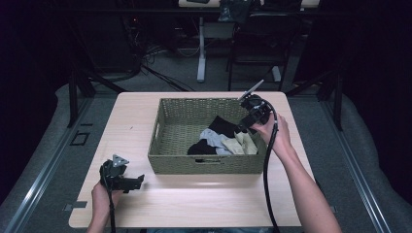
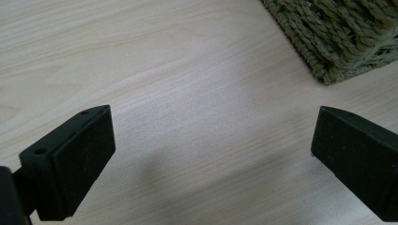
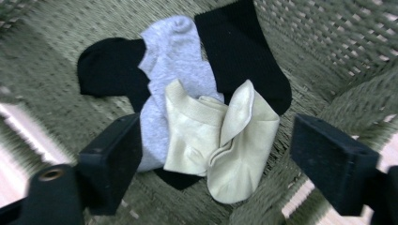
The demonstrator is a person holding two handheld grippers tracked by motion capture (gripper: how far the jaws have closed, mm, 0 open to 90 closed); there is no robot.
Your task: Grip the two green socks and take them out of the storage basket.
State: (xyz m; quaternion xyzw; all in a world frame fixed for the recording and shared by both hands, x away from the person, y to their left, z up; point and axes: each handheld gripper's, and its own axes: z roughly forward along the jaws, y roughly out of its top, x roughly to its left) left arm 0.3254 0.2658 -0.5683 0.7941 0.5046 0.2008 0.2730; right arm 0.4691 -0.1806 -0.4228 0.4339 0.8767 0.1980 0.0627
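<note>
On the big wooden table [image 1: 194,204] sits a woven basket [image 1: 175,162]. Inside it, near the right wall, lies a pile of socks [image 3: 202,117]: black, grey and cream. The cream socks [image 3: 225,145] lie on top, nearest the right gripper [image 3: 216,164]. It hangs over the pile with its jaws spread and nothing between them. To do this well, I think it should go straight down, put one jaw on each side of a cream sock, then squeeze only that one. The left gripper [image 2: 211,150] rests by the basket's front corner, jaws spread wide and empty.
</note>
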